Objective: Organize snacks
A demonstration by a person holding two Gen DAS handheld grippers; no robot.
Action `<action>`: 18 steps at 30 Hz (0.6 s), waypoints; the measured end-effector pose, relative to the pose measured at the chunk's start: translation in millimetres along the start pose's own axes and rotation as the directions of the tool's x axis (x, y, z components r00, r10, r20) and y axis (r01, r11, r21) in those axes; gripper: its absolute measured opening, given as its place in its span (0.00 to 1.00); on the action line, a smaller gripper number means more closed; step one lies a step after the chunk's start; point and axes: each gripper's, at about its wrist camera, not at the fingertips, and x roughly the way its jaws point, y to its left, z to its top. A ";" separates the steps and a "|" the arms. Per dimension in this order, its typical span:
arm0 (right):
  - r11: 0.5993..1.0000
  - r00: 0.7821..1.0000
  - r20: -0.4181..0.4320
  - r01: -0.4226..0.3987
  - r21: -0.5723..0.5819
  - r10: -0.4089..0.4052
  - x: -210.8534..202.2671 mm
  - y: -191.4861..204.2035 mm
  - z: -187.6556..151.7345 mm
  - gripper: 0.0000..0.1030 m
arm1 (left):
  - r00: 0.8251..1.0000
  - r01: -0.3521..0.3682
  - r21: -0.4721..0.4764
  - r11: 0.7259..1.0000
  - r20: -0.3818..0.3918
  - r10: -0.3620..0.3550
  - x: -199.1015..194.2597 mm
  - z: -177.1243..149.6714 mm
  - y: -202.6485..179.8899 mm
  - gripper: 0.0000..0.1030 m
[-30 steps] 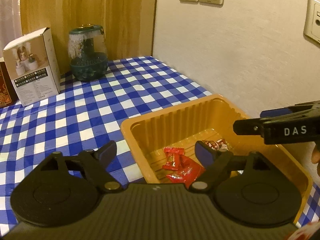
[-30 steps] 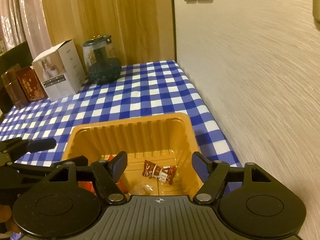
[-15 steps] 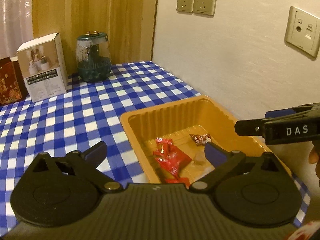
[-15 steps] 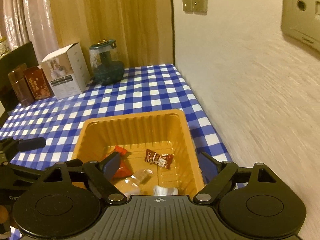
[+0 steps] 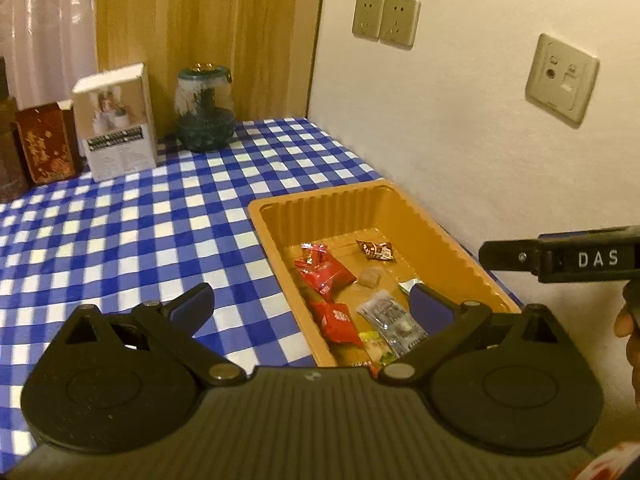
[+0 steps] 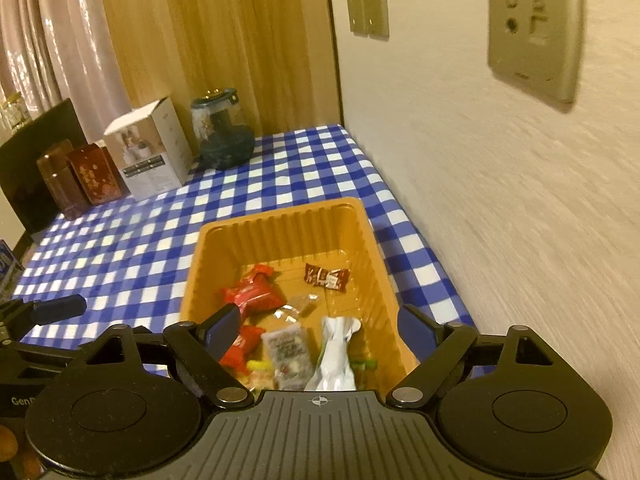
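An orange plastic tray [image 5: 344, 200] [image 6: 280, 220] sits on the blue checked tablecloth against the wall. It holds several wrapped snacks: red packets [image 5: 326, 272] [image 6: 254, 294], a brown one [image 5: 376, 249] [image 6: 326, 278], a clear grey packet [image 5: 394, 322] [image 6: 286, 346] and a white wrapper [image 6: 336, 354]. My left gripper [image 5: 312, 304] is open and empty, raised above the tray's near left side. My right gripper [image 6: 320, 330] is open and empty above the tray's near end; it also shows at the right of the left wrist view [image 5: 560, 258].
At the table's far end stand a white box [image 5: 118, 120] [image 6: 150, 154], a green glass jar [image 5: 205, 114] [image 6: 222, 132] and brown-red tins [image 5: 46, 148] [image 6: 86, 176]. The wall [image 5: 460, 120] with sockets runs along the right. Wooden panel and curtain stand behind.
Both grippers have risen and pulled back from the tray, so more of the tray and more snacks at its near end show. Both stay open.
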 end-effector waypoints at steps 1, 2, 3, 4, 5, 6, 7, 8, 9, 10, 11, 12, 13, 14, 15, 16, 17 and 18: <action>1.000 1.000 0.003 -0.003 0.000 0.003 -6.7 1.7 -2.0 0.83 | 1.000 -0.004 0.001 1.000 0.001 0.004 -6.9 0.3 -0.8 1.00; 1.000 1.000 0.007 -0.006 0.000 0.006 -13.5 3.5 -4.2 0.83 | 1.000 -0.001 -0.003 1.000 0.003 0.001 -15.6 0.7 -1.0 1.00; 1.000 1.000 0.010 -0.007 0.000 0.007 -20.4 5.8 -6.8 0.83 | 1.000 0.004 -0.008 1.000 0.006 -0.004 -22.8 0.5 -0.9 1.00; 1.000 1.000 0.013 -0.008 0.000 0.008 -26.8 7.7 -9.3 0.83 | 1.000 0.007 -0.012 1.000 0.007 -0.007 -29.4 0.1 -0.6 1.00; 1.000 1.000 0.016 -0.010 -0.001 0.010 -32.8 9.8 -11.5 0.83 | 1.000 0.006 -0.013 1.000 0.006 -0.006 -37.1 -1.2 -0.4 1.00; 1.000 1.000 0.020 -0.012 0.000 0.012 -38.9 12.1 -14.0 0.83 | 1.000 0.004 -0.015 1.000 0.004 -0.004 -42.7 -2.4 -0.2 1.00; 1.000 1.000 0.024 -0.012 0.000 0.012 -44.8 13.8 -17.0 0.83 | 1.000 0.001 -0.016 1.000 0.003 -0.001 -47.7 -4.0 0.2 1.00; 1.000 0.999 0.031 -0.011 0.001 0.011 -50.7 15.6 -20.4 0.83 | 1.000 -0.004 -0.021 1.000 0.002 0.004 -52.8 -5.7 1.1 1.00; 1.000 0.999 0.036 -0.012 0.005 0.012 -56.4 16.9 -23.8 0.83 | 1.000 -0.009 -0.025 1.000 0.000 0.009 -57.4 -7.7 2.0 1.00; 1.000 0.999 0.039 -0.013 0.012 0.012 -61.4 17.9 -27.5 0.83 | 1.000 -0.013 -0.029 0.999 -0.004 0.013 -62.2 -9.8 2.7 1.00; 1.000 0.999 0.040 -0.013 0.020 0.012 -66.6 19.3 -31.4 0.83 | 1.000 -0.015 -0.032 0.999 -0.006 0.015 -67.0 -12.1 3.5 1.00; 1.000 0.999 0.041 -0.014 0.024 0.013 -70.8 20.4 -35.0 0.83 | 1.000 -0.018 -0.036 0.999 -0.006 0.018 -72.5 -14.7 4.4 1.00; 1.000 0.999 0.041 -0.014 0.028 0.013 -75.1 22.0 -38.5 0.83 | 1.000 -0.024 -0.039 0.999 -0.006 0.024 -77.8 -17.4 4.5 1.00; 0.999 0.999 0.041 -0.013 0.033 0.011 -79.7 23.5 -42.0 0.83 | 0.999 -0.035 -0.045 0.998 -0.003 0.035 -84.1 -21.0 4.6 1.00; 0.999 0.999 0.042 -0.011 0.039 0.010 -84.4 25.2 -45.4 0.83 | 0.999 -0.041 -0.051 0.998 0.001 0.041 -90.0 -23.9 4.7 1.00; 0.999 0.999 0.044 -0.010 0.046 0.008 -89.6 26.4 -48.7 0.83 | 0.999 -0.044 -0.057 0.997 0.002 0.044 -95.4 -26.8 5.0 1.00; 0.999 0.999 0.046 -0.009 0.053 0.006 -95.0 28.8 -52.1 0.83 | 0.999 -0.046 -0.062 0.997 0.001 0.046 -100.7 -30.1 5.3 1.00; 0.998 0.999 0.049 -0.012 0.060 0.009 -100.9 31.1 -55.7 0.83 | 0.999 -0.046 -0.066 0.997 -0.002 0.046 -105.7 -33.4 5.6 1.00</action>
